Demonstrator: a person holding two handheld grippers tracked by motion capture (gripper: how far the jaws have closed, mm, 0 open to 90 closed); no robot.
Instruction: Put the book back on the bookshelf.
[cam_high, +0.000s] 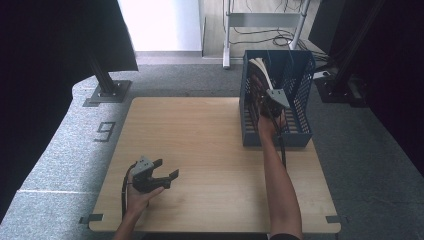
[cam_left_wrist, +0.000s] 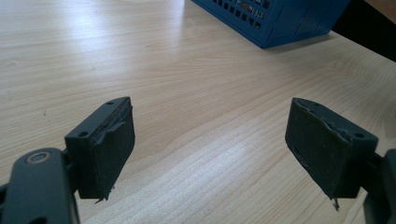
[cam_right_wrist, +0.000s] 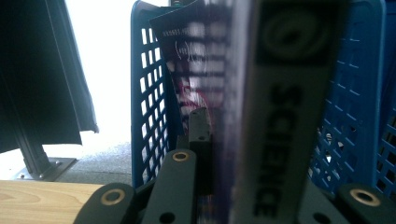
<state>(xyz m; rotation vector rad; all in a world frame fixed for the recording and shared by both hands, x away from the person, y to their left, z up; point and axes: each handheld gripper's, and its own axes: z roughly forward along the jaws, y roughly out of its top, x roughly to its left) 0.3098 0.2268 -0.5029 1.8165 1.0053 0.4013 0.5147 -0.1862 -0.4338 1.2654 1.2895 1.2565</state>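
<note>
1. The tabletop (cam_high: 200, 150) lay bare from the left gripper (cam_high: 162, 176) up to the blue rack (cam_high: 300, 90), an open path.
2. The rack's walls hemmed in the right gripper (cam_high: 267, 102) and its book (cam_right_wrist: 261, 116).
3. A black post (cam_high: 102, 80) stood off the table's far left corner.

The left black two-jaw handheld gripper (cam_high: 167, 176) is showing a grey three-cornered plate on top and a black cable trailing from its body. Its blocky jaws are wearing dark, ragged-edged rubber pads (cam_left_wrist: 112, 154) and small round screw holes. The right black two-jaw handheld gripper (cam_high: 264, 95) is carrying a matching grey plate, with brass-ringed pivots (cam_right_wrist: 180, 156) gleaming on its black linkage bars. Both forearms are appearing bare of sleeves.
</note>
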